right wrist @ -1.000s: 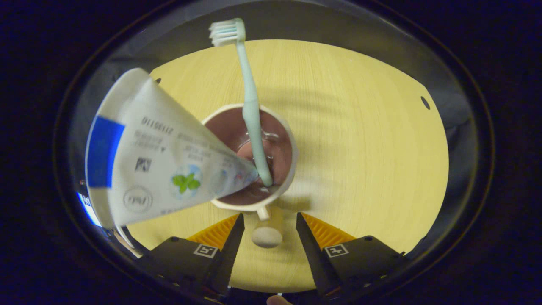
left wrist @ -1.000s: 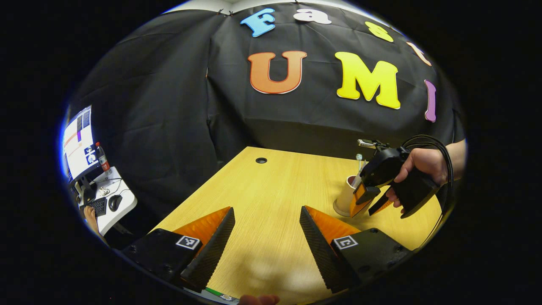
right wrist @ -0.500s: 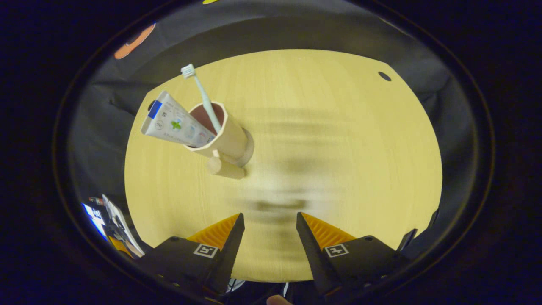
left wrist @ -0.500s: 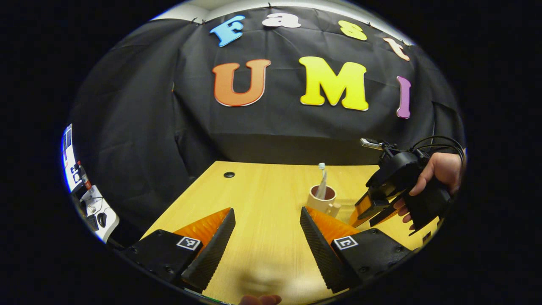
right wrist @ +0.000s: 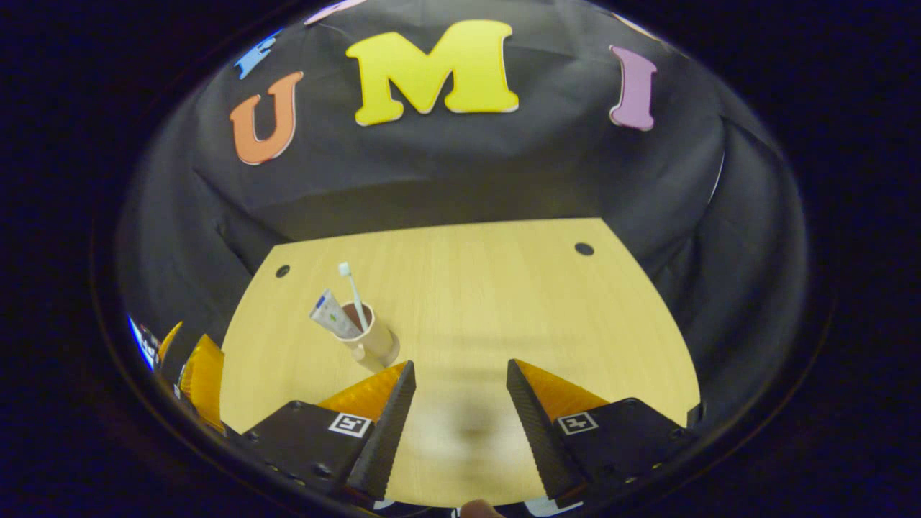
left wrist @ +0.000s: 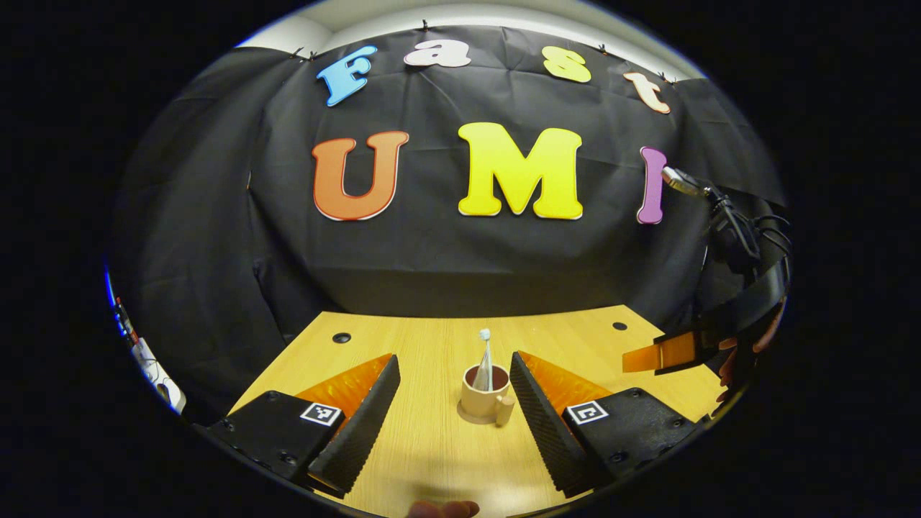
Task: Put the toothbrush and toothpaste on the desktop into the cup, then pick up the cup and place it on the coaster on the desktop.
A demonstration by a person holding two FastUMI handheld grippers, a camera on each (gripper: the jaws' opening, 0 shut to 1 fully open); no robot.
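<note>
Now your left gripper (left wrist: 453, 378) has swung round since a second ago, so the beige handled ceramic cup (left wrist: 481, 403) sits framed between its spread, empty fingers, well ahead of the fingertips rather than off at three o'clock. Your right gripper (right wrist: 457, 388), which hung directly above the cup a second ago, has pulled back and up; in the right gripper view the cup (right wrist: 370, 337) now stands small at ten o'clock from its released, empty fingers, upright on the pale wooden desktop (right wrist: 504, 288). In the left gripper view that gripper (left wrist: 658, 354) hangs at three o'clock, above the desktop's edge.

The pale green toothbrush (right wrist: 352, 288) stands in the cup, long axis near vertical, bristle head up toward twelve. The white toothpaste tube with a blue band (right wrist: 329, 315) leans out of the cup toward ten o'clock, flat crimped end uppermost. The cup's handle points toward you.
</note>
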